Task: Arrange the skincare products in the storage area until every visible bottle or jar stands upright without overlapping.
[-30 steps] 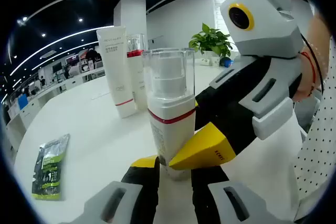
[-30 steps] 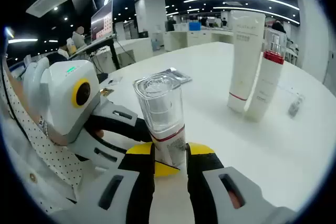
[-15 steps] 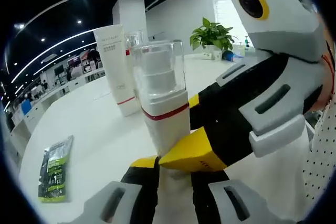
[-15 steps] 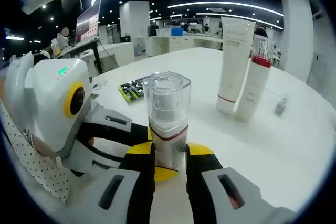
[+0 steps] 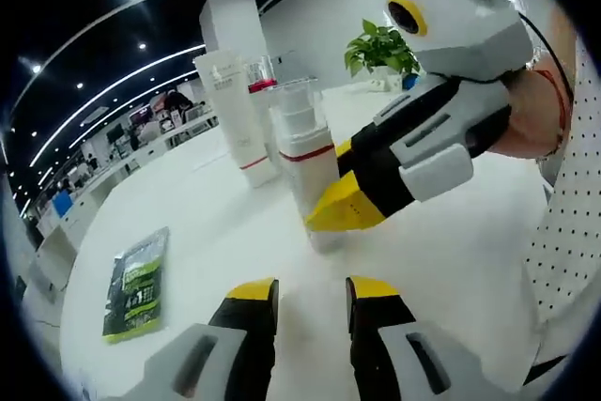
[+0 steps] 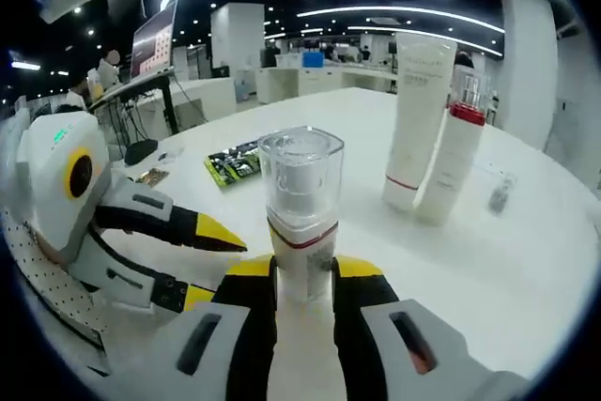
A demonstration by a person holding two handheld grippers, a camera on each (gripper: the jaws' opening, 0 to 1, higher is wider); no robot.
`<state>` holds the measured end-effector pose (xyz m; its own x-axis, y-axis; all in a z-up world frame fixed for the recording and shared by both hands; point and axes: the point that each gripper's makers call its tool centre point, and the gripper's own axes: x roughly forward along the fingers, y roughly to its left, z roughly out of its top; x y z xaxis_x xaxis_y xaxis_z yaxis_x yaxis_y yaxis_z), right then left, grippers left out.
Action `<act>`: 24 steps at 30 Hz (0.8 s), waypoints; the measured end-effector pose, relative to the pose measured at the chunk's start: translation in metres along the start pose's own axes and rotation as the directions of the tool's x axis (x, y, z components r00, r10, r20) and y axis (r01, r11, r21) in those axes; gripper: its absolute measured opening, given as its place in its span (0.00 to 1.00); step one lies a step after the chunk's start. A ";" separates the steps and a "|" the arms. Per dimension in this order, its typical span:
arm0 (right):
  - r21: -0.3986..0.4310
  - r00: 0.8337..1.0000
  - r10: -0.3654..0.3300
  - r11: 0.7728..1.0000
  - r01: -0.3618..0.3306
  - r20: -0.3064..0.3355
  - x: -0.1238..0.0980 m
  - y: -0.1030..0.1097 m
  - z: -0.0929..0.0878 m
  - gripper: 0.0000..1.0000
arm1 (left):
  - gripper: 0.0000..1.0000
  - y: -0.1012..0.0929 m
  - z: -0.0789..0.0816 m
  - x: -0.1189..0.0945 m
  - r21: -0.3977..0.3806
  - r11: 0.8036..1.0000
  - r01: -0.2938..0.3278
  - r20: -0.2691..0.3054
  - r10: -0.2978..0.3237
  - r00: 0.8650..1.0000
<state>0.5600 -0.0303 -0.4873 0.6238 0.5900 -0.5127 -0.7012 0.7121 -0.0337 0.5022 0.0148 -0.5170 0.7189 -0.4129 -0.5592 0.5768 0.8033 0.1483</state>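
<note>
Looking along the right gripper (image 6: pixel 302 281), we see its two yellow-tipped jaws pressed against the base of a pump bottle (image 6: pixel 301 213), clamping it from both sides. The bottle stands upright on the white table (image 6: pixel 526 269); it is white with a red band around the middle and a clear square cap over the pump. In the left gripper view the same bottle (image 5: pixel 305 161) sits upright with the right gripper's yellow tip against its lower part.

Our left gripper (image 5: pixel 305 296) has its jaws parted, with bare table between them and nothing held. It sits near the bottle but not touching it. In the right gripper view it (image 6: pixel 207 265) comes in from the left, its yellow tips spread and pointing toward the bottle.

Farther back on the table stand two more products, both upright and just beside each other: a tall white tube (image 6: pixel 418 115) resting on its cap, and a slimmer white bottle with a red collar (image 6: pixel 454 161). We cannot tell whether they touch. A green sachet (image 5: pixel 137 284) lies flat on the table, well apart from them. A potted plant (image 5: pixel 380 49) sits at the table's far side.
</note>
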 end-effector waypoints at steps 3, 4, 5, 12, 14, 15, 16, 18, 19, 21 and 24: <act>0.011 1.000 -0.022 1.000 0.022 0.009 0.005 -0.008 0.003 0.21 | 0.29 0.002 -0.005 -0.010 -0.012 1.000 -0.007 -0.001 0.007 1.000; 0.017 1.000 -0.029 0.999 0.028 0.010 0.007 -0.011 0.003 0.21 | 0.29 0.002 -0.006 -0.012 -0.014 1.000 -0.010 -0.004 0.009 1.000; 0.024 0.999 -0.036 0.999 0.035 0.012 0.009 -0.015 0.005 0.21 | 0.28 0.003 -0.007 -0.014 -0.014 1.000 -0.016 -0.006 0.015 1.000; 0.032 0.996 -0.087 0.996 0.087 0.003 0.020 -0.038 0.014 0.21 | 0.27 0.015 -0.008 -0.016 -0.066 0.996 -0.059 0.003 0.059 0.998; 0.029 0.995 -0.096 0.995 0.096 0.005 0.025 -0.045 0.016 0.21 | 0.27 0.017 -0.009 -0.018 -0.067 0.996 -0.064 0.002 0.065 0.998; 0.026 0.995 -0.101 0.995 0.101 0.006 0.026 -0.048 0.017 0.21 | 0.27 0.018 -0.010 -0.018 -0.067 0.995 -0.067 0.001 0.068 0.998; 0.014 0.994 -0.105 0.994 0.105 0.006 0.029 -0.052 0.018 0.21 | 0.27 0.019 -0.011 -0.019 -0.071 0.995 -0.069 -0.001 0.069 0.998; -0.027 0.994 -0.111 0.994 0.111 -0.012 0.035 -0.060 0.017 0.17 | 0.27 0.022 -0.012 -0.021 -0.081 0.994 -0.072 -0.002 0.072 0.997; -0.021 0.995 -0.100 0.995 0.100 -0.017 0.038 -0.063 0.017 0.17 | 0.27 0.023 -0.012 -0.022 -0.084 0.994 -0.074 -0.001 0.074 0.997; -0.024 0.995 -0.093 0.995 0.092 -0.026 0.040 -0.066 0.015 0.17 | 0.27 0.025 -0.013 -0.024 -0.093 0.993 -0.078 -0.001 0.078 0.997; -0.044 0.995 -0.094 0.995 0.094 -0.009 0.040 -0.071 0.016 0.17 | 0.27 0.028 -0.017 -0.026 -0.098 0.991 -0.091 -0.007 0.091 0.996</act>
<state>0.6399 -0.0515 -0.4916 0.6839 0.5165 -0.5153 -0.6540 0.7471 -0.1191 0.4930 0.0548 -0.5119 0.7659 -0.3350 -0.5488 0.4676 0.8760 0.1178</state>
